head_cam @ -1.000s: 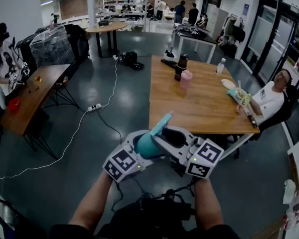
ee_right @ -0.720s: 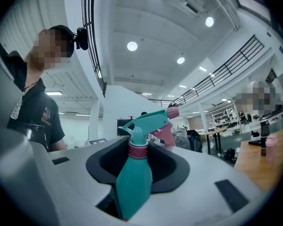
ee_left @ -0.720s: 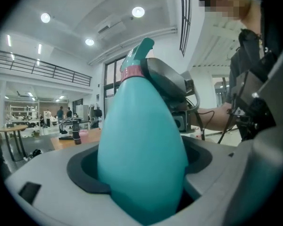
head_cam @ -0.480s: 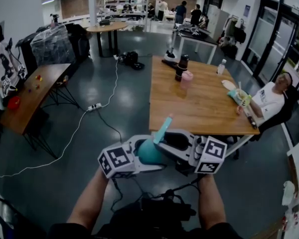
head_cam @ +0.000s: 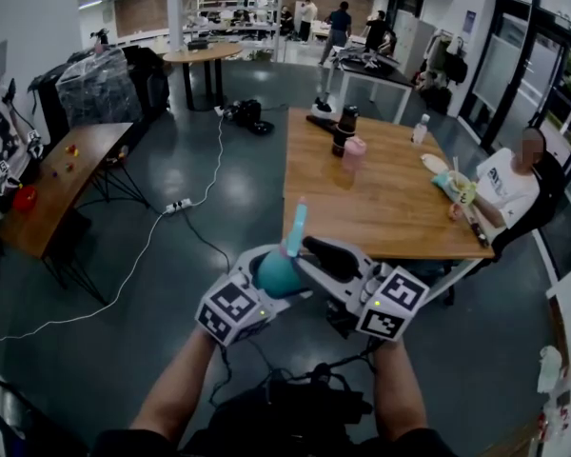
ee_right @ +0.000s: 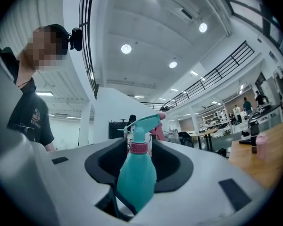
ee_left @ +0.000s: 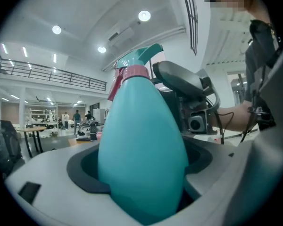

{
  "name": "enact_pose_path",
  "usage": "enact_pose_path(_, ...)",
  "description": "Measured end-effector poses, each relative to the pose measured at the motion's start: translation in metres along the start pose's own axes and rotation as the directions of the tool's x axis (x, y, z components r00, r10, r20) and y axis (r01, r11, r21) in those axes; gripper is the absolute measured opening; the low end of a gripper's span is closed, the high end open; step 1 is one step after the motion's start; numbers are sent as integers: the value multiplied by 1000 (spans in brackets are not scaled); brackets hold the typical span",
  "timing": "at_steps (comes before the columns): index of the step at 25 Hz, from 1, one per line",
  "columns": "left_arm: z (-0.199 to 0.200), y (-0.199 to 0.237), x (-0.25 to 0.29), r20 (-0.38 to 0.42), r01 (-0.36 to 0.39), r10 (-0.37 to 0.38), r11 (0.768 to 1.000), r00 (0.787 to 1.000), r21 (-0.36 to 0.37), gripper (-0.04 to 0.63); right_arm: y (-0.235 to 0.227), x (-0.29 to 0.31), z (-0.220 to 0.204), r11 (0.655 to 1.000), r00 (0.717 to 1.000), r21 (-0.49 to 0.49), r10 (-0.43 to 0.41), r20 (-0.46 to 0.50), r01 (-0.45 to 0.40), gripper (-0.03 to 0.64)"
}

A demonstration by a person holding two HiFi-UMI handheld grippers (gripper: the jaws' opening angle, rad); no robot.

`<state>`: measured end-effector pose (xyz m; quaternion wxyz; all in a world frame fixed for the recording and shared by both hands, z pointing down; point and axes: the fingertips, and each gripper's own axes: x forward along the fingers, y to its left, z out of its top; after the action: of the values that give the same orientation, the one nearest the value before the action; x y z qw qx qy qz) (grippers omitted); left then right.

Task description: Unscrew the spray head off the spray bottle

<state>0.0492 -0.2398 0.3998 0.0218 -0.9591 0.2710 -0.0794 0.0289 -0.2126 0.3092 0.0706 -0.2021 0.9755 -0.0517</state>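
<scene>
The left tool (head_cam: 266, 284) is clamped on the fat lower body of a teal plastic spray bottle (ee_left: 141, 154). In the left gripper view the bottle fills the space between the two white jaws, with the dark pads hard against its sides.

The bottle is held in the air in front of the person, above the grey floor and just short of the near edge of a long wooden bench (head_cam: 390, 208). Its teal spray head (head_cam: 295, 225) sits on a pink collar (ee_left: 134, 73) at the neck, and in the head view it points away from the person.

The right tool (ee_right: 139, 147) faces the left one from the other side, with the bottle between its jaws. Those jaws have just been opening. In the right gripper view the black pads stand off to either side of the neck and collar, with a gap showing on both sides, so they do not grip. One dark jaw lies just beside the spray head in the head view.

The square-marked cubes of the left (head_cam: 233, 310) and right (head_cam: 392, 305) tools sit near each other, above the person's forearms.

At the far end of the bench stand a dark bottle (head_cam: 344, 129) and a pink cup (head_cam: 355, 150). A seated person (head_cam: 504, 188) is at its right side.
</scene>
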Motion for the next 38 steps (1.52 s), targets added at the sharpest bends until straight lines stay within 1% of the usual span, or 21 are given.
enact_pose_path(3,0,8,1,-10,-58,58,998,998,14,433,-2,6,0,998,998,-1,-56,2,56,170)
enact_pose_path(7,-2,16,0,-30,-128,129,991,991,31,433,-10,14,3,988,988,9,-155,14,155,172)
enact_pose_path(9,-4,20,1,-38,-153,154,988,987,36,433,-11,16,2,985,985,21,-170,19,170,172)
enact_pose_path(16,-4,20,5,-47,-170,172,984,984,47,433,-14,17,-1,983,983,23,-183,2,183,171)
enact_pose_path(18,-4,20,6,-49,-172,174,984,983,49,433,-15,17,-2,980,980,15,-199,1,198,143)
enact_pose_path(20,-2,20,8,-49,-166,169,985,984,50,433,-16,18,0,979,979,-11,-205,-7,205,137)
enact_pose_path(23,0,14,6,-41,-119,121,992,992,47,433,-11,17,0,986,986,-46,-165,-28,163,135)
enact_pose_path(26,-1,2,3,-29,-23,24,999,999,31,433,-4,14,-2,995,995,-43,-89,-41,88,133)
enact_pose_path(29,3,-11,-1,-15,83,-83,996,996,23,433,4,10,0,999,999,-44,-9,-42,7,133)
enact_pose_path(32,6,-23,-6,-11,179,-179,984,984,19,433,11,7,3,997,997,-33,75,-34,-76,135)
enact_pose_path(35,6,-35,-10,-13,278,-278,960,960,13,433,17,2,2,986,986,-13,165,-27,-166,135)
enact_pose_path(38,9,-43,-14,-2,342,-342,940,940,15,433,22,-1,3,973,973,0,231,-17,-231,137)
